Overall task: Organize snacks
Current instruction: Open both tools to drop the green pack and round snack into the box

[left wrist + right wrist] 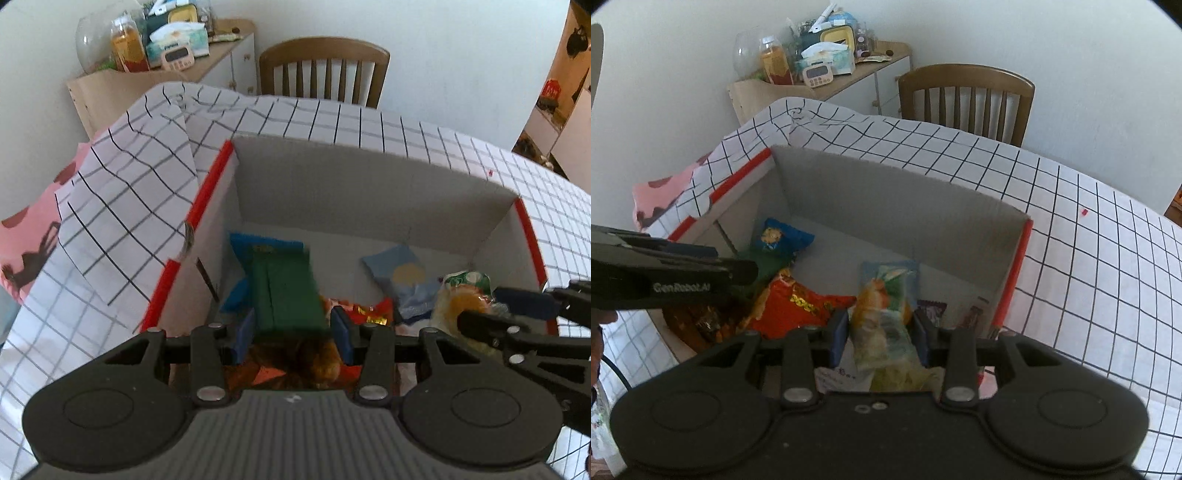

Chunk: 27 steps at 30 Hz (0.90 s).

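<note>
Left jaws clamp one green packet [286, 291]; right jaws clamp one yellow-green bag [884, 325].

Checked tablecloth [1071, 229] covers table; cardboard box [886, 192] on it.

Both cameras sit just behind their tongs and look forward and down into the open box [369, 192] on the counter [129, 206], from close above its near edge. The left view looks down the box's left half; the right view sits further right and a little higher. Both share the box interior, the chair [967, 99] and the cabinet [849, 85] at the far wall, and each catches the other tongs at its edge
</note>
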Each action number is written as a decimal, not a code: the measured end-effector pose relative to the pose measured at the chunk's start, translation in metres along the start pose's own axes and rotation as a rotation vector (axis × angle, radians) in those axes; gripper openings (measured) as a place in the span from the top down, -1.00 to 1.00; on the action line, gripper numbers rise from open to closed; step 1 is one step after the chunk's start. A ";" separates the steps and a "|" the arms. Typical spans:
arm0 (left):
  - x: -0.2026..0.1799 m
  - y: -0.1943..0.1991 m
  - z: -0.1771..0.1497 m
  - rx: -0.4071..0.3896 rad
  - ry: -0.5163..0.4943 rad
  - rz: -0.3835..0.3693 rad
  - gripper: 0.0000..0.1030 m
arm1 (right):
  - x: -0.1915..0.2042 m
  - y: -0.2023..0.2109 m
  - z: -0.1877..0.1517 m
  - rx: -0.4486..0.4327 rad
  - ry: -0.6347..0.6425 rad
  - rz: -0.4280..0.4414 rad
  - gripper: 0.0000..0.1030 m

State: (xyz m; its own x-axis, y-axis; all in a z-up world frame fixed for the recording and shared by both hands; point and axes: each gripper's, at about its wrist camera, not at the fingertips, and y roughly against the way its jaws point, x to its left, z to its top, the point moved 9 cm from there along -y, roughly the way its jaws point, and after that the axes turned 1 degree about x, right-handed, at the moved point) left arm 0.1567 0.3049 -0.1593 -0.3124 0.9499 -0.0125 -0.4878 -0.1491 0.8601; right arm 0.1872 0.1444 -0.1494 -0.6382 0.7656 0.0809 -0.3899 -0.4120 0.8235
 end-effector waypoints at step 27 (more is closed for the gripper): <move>-0.027 0.108 -0.005 -0.268 -0.018 -0.069 -0.44 | -0.004 0.113 0.001 -0.249 -0.002 0.035 -0.72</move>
State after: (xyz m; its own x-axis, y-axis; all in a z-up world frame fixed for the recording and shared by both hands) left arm 0.1082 0.2615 -0.0685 -0.2574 0.9647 -0.0551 -0.7063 -0.1489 0.6921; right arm 0.1463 0.0952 -0.0557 -0.6530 0.7496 0.1080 -0.5194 -0.5470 0.6565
